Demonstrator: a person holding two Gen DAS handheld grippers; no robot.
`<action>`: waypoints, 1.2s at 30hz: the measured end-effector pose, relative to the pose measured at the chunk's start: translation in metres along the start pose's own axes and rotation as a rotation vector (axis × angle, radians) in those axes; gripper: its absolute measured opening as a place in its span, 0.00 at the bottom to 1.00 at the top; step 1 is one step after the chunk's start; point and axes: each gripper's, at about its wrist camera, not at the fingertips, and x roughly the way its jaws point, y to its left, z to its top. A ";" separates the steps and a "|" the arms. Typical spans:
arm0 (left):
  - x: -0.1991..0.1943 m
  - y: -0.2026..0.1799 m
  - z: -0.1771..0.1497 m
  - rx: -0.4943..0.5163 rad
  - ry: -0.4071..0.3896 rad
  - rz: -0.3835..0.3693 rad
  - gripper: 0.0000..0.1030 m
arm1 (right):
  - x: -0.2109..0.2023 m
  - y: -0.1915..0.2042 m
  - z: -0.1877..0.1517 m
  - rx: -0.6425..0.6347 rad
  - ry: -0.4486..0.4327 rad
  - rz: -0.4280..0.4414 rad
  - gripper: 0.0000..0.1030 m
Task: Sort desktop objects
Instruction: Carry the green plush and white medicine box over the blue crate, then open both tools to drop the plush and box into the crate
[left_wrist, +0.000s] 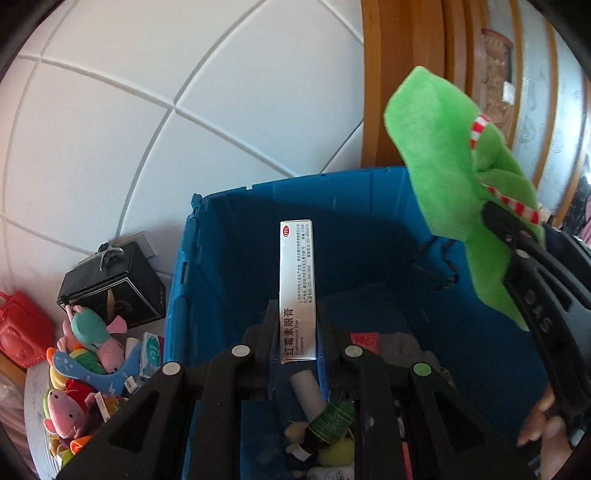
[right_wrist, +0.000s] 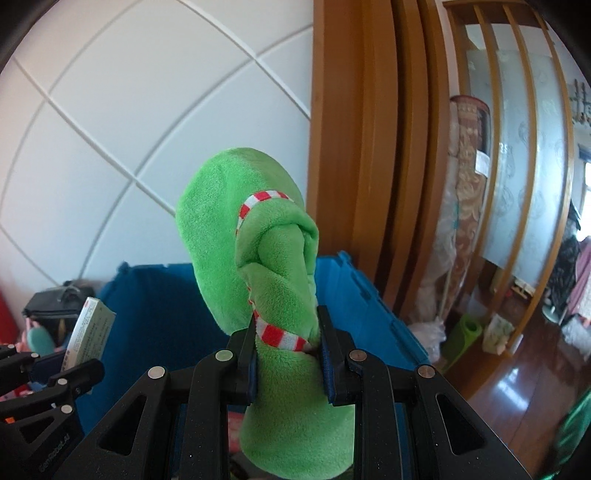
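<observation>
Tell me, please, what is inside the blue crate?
The blue crate holds a grey cloth, a white tube and small plush toys; the left gripper hides the rest.

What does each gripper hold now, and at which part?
Left gripper holds the white box by its lower end. Right gripper holds the green plush toy at its narrow striped middle.
</observation>
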 end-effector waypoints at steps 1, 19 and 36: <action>0.011 -0.002 0.002 0.001 0.015 0.003 0.16 | 0.008 -0.001 -0.001 -0.011 0.012 -0.011 0.24; 0.066 -0.015 -0.010 0.064 0.131 0.026 0.41 | 0.062 0.020 -0.018 -0.184 0.101 -0.079 0.30; 0.062 -0.023 -0.014 0.088 0.127 0.043 0.50 | 0.064 0.018 -0.014 -0.168 0.109 -0.098 0.88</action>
